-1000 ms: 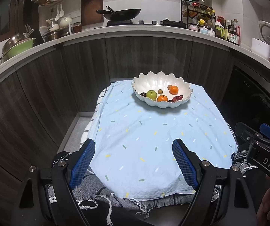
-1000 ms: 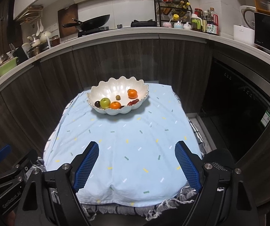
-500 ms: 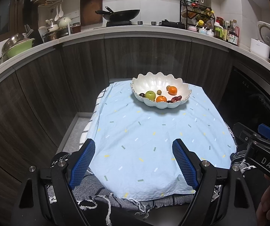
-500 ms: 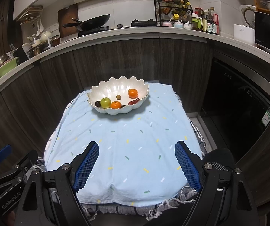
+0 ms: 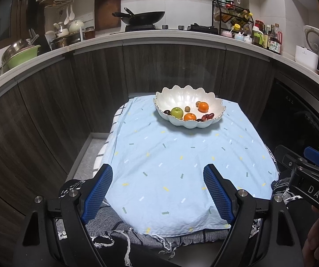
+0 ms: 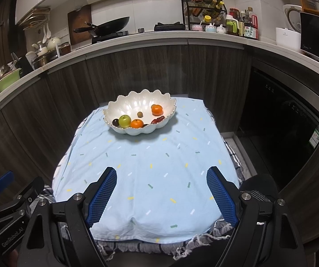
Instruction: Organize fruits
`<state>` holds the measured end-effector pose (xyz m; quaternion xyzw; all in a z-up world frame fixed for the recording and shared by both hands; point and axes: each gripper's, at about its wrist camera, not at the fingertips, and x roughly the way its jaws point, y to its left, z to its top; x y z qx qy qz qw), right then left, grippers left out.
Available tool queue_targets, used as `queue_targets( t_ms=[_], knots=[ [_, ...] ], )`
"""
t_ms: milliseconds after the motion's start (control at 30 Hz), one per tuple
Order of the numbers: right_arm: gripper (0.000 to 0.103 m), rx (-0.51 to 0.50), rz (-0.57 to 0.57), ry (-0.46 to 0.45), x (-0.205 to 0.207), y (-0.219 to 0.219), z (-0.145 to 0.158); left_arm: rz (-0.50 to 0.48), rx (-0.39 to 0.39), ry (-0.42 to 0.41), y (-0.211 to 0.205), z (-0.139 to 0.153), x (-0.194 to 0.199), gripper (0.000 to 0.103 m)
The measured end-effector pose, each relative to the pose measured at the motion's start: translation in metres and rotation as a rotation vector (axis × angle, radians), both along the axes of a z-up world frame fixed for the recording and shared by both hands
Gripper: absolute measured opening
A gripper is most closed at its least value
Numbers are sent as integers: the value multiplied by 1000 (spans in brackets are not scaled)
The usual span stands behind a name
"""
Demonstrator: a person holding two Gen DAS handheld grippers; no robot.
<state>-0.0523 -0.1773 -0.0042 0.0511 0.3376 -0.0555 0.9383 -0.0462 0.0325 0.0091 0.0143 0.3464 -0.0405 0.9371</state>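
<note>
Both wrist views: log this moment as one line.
left gripper: open, empty | right gripper: open, empty | fruit: all in white bowl | bowl: far end of blue cloth

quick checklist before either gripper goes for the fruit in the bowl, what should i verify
1. Left gripper open and empty: ok.
2. Right gripper open and empty: ok.
3. White bowl upright on the blue cloth: ok.
4. Green apple exposed from above: ok, though a dark fruit and an orange sit close on either side.
5. Far orange free of neighbours: ok.
6. Where sorted fruit should go: cannot tell, no second container in view.
</note>
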Motion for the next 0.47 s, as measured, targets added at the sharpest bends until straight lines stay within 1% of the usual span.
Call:
queue_targets(
  t_ms=[467],
  knots=[
    [84, -4, 7, -4, 2, 0, 0, -2, -10, 20, 2, -4, 4, 85]
  ],
)
